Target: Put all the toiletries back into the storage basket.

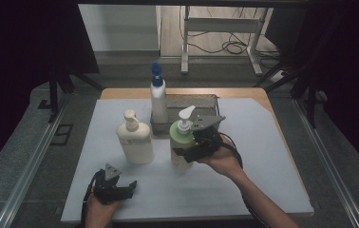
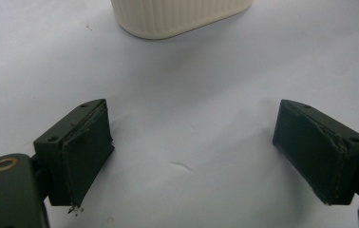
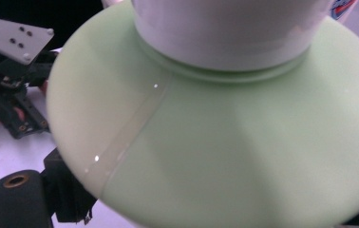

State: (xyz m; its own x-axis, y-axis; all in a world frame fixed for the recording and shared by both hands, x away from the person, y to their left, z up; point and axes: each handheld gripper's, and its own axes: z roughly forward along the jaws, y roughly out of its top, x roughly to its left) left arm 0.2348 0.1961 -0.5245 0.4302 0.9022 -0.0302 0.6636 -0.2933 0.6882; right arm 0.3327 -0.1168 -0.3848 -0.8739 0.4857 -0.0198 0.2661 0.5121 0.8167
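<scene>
Label lettering on cream pump bottle unreadable.

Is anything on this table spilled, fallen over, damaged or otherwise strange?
Nothing is spilled or fallen. The cream bottle and blue-capped bottle stand upright. The green bottle is gripped by the right tongs. One small flaw: the pad on the open left tongs looks frayed along its edge.
</scene>
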